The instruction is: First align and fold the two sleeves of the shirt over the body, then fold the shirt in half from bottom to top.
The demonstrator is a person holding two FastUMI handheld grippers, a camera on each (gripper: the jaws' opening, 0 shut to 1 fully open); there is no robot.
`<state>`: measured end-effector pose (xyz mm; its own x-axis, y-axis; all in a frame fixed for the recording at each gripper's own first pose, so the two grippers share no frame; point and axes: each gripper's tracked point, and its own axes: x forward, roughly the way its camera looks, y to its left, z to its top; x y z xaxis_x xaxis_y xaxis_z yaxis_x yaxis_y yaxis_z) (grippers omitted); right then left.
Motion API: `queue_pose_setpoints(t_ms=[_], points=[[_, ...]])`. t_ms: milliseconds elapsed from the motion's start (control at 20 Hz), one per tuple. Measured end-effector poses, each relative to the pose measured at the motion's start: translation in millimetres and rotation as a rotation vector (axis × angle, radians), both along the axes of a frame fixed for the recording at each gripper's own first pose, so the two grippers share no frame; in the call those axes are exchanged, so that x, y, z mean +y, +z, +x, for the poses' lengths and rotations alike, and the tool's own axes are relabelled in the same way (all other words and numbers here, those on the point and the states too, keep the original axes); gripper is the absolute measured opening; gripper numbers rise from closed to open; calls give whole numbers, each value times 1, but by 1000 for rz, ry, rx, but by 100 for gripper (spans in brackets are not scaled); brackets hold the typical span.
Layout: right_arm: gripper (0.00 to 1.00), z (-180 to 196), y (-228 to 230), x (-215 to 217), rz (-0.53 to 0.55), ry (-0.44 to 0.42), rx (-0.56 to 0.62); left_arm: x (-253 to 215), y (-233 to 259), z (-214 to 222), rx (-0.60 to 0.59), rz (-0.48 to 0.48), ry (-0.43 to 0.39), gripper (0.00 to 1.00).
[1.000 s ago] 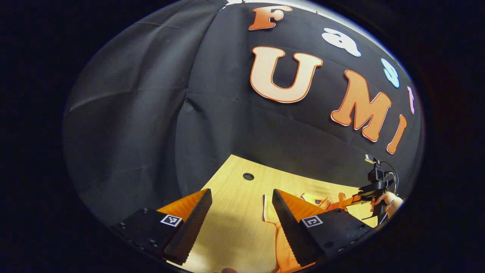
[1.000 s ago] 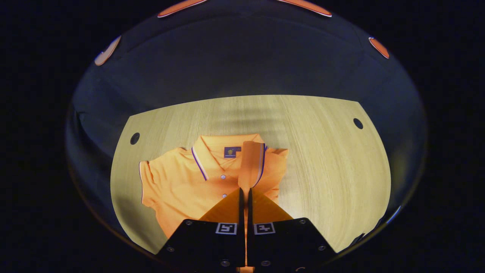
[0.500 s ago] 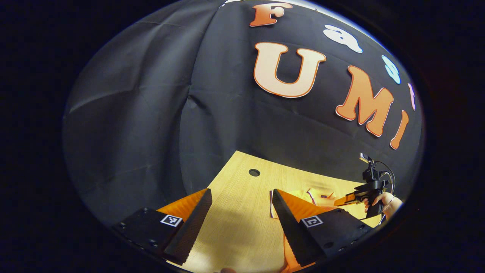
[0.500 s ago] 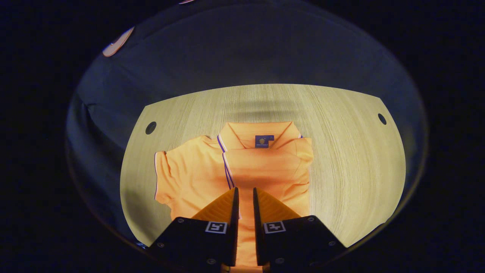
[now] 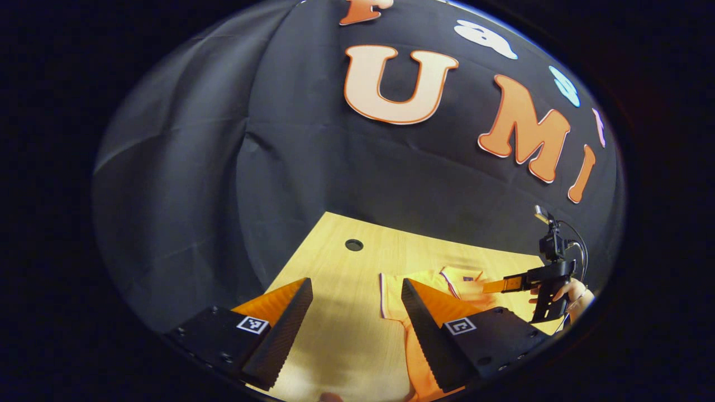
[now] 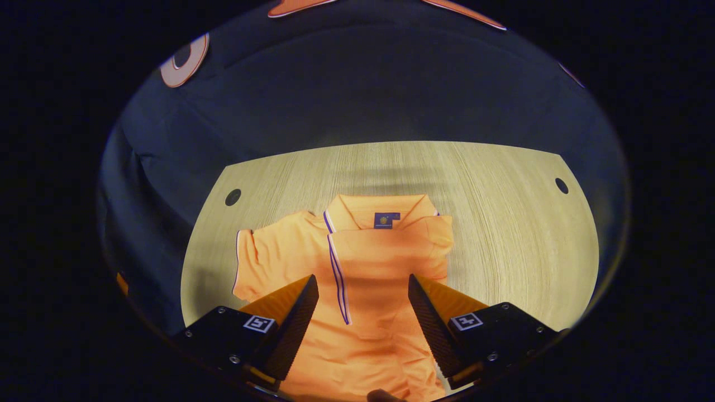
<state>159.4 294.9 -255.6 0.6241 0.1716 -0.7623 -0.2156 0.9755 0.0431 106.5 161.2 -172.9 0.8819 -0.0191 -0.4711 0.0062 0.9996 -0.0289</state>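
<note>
An orange polo shirt (image 6: 385, 262) lies flat on the wooden table (image 6: 503, 223), collar toward the far wall. One sleeve (image 6: 391, 251) is folded over the body; the other sleeve (image 6: 262, 262) still spreads out at the left. My right gripper (image 6: 362, 282) hovers open above the shirt's middle, holding nothing. In the left gripper view, my left gripper (image 5: 356, 286) stands open over bare table beside the spread sleeve (image 5: 394, 290). Farther right there, the right gripper (image 5: 497, 286) shows with the hand (image 5: 575, 293) that holds it.
The table has round holes near its far corners (image 6: 233, 196) (image 6: 560, 185) (image 5: 353, 244). Black cloth walls close in the table at the back and left. Bare wood lies to the right of the shirt.
My right gripper has opened and let go of the sleeve, which now lies folded over the body. The left gripper has shifted a little, staying open.
</note>
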Motion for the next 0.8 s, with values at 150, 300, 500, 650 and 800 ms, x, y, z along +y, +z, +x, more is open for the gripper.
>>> queue_pose_setpoints(t_ms=[150, 300, 500, 650, 800], points=[[98, -6, 17, -17, 27, -14, -37, -16, -16, 19, 52, 16, -42, 98], [99, -16, 33, -39, 23, -7, -68, -30, -31, 36, 100, 32, -94, 98], [99, -28, 49, -70, -5, 5, -110, -52, -54, 61, 187, 50, -182, 98], [99, -36, 57, -94, -9, -4, -120, -64, -78, 73, 279, 42, -210, 98], [99, -47, 59, -118, -4, -14, -112, -79, -109, 83, 395, -4, -230, 97]])
